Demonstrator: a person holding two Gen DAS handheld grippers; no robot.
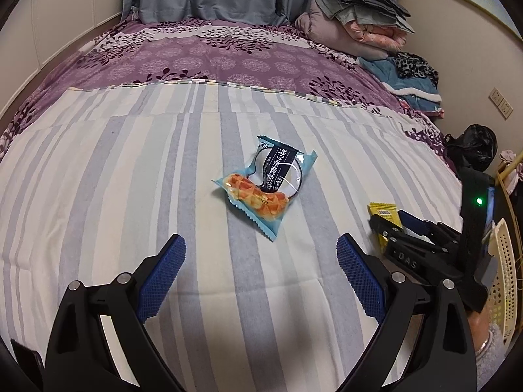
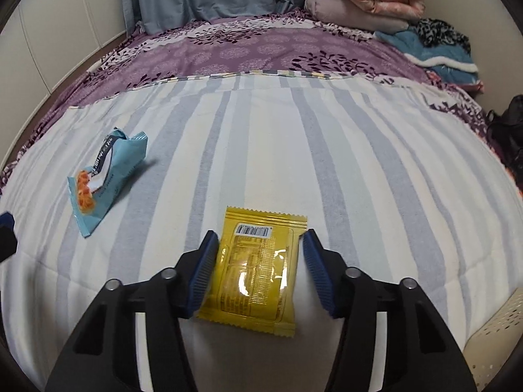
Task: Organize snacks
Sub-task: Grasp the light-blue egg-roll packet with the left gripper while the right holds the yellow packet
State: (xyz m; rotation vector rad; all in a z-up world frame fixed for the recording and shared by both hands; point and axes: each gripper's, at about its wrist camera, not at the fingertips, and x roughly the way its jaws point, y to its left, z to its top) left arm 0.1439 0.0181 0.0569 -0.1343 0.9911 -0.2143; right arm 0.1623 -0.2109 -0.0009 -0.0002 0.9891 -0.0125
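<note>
On the striped bedspread [image 1: 130,170]: two snack packets, one blue waffle packet [image 1: 266,184] ahead of the spread-fingered left gripper [image 1: 261,274], one yellow packet [image 2: 258,268] between the right gripper [image 2: 260,272]'s not-yet-gripping pads.

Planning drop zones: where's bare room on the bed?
Free: striped sheet beyond and right of the yellow packet, and the strip between it and the blue waffle packet. Crowded: far corner, folded bedding; near right, cream basket.

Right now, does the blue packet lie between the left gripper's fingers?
No, the blue packet lies on the bed beyond the open left gripper.
</note>
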